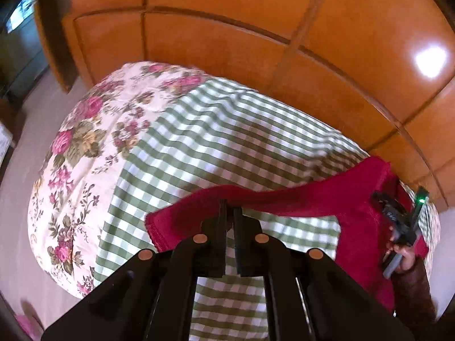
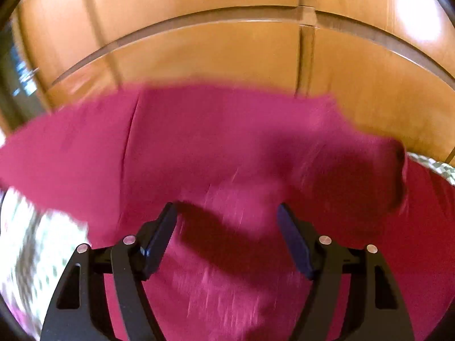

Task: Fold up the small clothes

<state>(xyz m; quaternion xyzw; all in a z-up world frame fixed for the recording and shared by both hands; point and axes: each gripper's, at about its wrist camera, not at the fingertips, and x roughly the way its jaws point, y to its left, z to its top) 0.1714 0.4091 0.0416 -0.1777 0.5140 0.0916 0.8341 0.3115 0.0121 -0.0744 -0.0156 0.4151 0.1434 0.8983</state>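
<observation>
**Left wrist view: red garment pinched and lifted over the checked cloth**

Left wrist view: the left gripper [image 1: 230,213] is seen with its two black fingers pressed together on the upper edge of a dark red knitted garment [image 1: 327,196]. The garment is held up off a green-and-white checked cloth [image 1: 227,147], which is spread over a cream quilt printed with pink roses [image 1: 85,147]. From the pinched edge the red fabric is stretched away to the right, where it hangs in a broad fold. Checked cloth is visible beneath the raised edge. At the right margin the right gripper [image 1: 398,221] is seen from outside, carried by a hand [image 1: 403,258] in a brown sleeve [image 1: 415,289], with a small green light lit on its body. Behind the bed, glossy orange-brown wooden panels [image 1: 227,42] are seen.

In the right wrist view, heavily blurred, the right gripper [image 2: 227,227] is shown with its fingers spread well apart. The red garment [image 2: 216,147] fills the frame beyond and below them, and no fabric is seen pressed between the pads. A strip of checked cloth [image 2: 435,167] is visible at the right edge, and the wooden panels [image 2: 227,56] are seen above.
</observation>
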